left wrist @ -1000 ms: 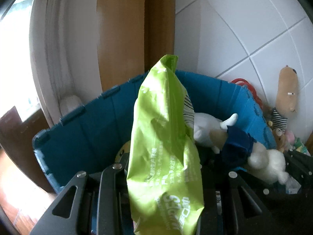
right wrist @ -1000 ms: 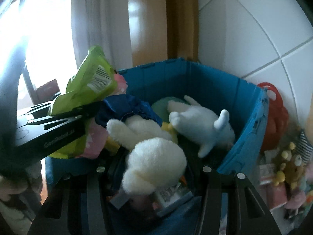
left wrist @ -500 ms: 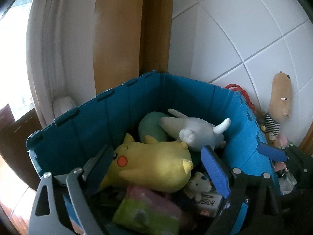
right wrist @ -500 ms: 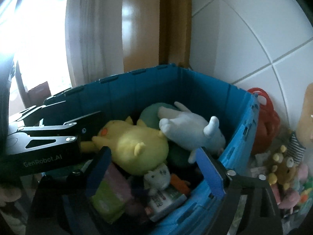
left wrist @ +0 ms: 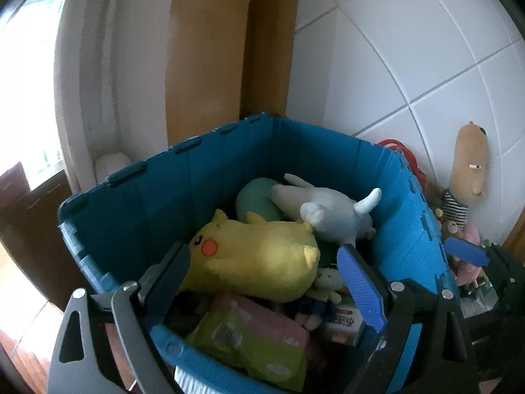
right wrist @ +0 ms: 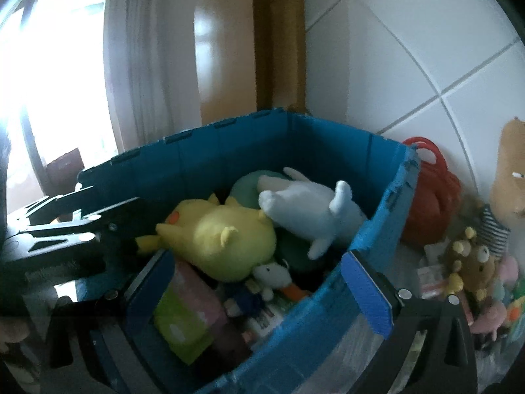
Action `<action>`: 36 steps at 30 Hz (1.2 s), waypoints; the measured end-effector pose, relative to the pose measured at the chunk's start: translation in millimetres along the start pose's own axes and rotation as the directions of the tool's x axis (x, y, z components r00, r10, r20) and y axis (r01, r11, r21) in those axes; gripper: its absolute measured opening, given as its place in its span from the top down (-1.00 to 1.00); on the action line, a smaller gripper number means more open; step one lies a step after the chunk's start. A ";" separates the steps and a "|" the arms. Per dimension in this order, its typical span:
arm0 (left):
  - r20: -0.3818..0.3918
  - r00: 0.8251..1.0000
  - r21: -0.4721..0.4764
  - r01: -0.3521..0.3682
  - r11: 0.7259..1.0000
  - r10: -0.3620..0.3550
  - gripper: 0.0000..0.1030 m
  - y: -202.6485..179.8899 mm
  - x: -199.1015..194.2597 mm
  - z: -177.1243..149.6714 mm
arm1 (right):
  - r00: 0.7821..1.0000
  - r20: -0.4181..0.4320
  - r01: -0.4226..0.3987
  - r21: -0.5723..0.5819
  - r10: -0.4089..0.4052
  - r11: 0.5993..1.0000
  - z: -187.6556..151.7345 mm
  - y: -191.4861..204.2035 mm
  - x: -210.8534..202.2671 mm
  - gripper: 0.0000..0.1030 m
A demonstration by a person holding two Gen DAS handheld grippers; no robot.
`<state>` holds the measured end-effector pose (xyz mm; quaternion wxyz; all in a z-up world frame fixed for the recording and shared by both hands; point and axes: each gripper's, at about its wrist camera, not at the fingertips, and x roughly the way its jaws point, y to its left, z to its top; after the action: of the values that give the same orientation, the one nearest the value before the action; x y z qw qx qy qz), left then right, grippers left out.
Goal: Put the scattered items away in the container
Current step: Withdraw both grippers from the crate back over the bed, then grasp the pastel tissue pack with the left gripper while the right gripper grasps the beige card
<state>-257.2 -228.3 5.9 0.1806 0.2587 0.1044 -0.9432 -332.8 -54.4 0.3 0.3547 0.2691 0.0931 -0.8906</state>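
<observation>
Both grippers, left and right, have just opened, fingers apart and empty; green packet and small white plush now lie inside the blue crate (more toys remain outside).

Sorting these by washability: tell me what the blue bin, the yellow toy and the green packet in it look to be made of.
Blue bin: rigid moulded plastic, matte; ribbed panels with hinge-like seams, probably foldable.
Yellow toy: plush fabric, soft fuzzy nap, rounded stuffed shape.
Green packet: thin plastic film, slightly glossy; creases and a printed barcode suggest a soft wrapper.
</observation>
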 end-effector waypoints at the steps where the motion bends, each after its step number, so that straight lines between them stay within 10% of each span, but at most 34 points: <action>1: 0.011 1.000 -0.013 -0.017 1.000 0.017 -0.79 -0.5 -8.4 -3.2 | 1.000 0.010 0.002 0.005 -0.002 1.000 -3.3 -3.0 -6.7 -0.99; 13: 0.110 0.988 0.102 0.100 0.990 -0.111 -0.79 -88.9 -84.5 -39.7 | 0.979 0.081 0.172 0.181 -0.189 0.968 -82.9 -92.2 -117.2 -0.99; 18: 0.088 0.966 0.186 0.225 0.956 -0.244 -0.79 -157.7 -97.5 -63.0 | 0.916 0.036 0.379 0.250 -0.400 0.891 -131.8 -144.4 -164.5 -0.99; 26: -0.194 0.888 0.294 0.457 0.839 -0.416 -0.79 -289.0 -73.0 -140.3 | 0.896 -0.135 0.440 0.402 -0.423 0.803 -228.2 -253.7 -221.1 -0.99; 36: -0.473 0.812 0.333 0.524 0.784 -0.342 -0.79 -411.8 -29.1 -262.6 | 0.819 -0.409 0.560 0.411 -0.403 0.720 -337.5 -354.6 -260.8 -0.99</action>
<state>-278.2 232.2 -157.8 -0.1348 0.4423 -0.0247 -0.8863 -277.8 477.0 -149.1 0.0053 0.4473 -0.0293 -0.8939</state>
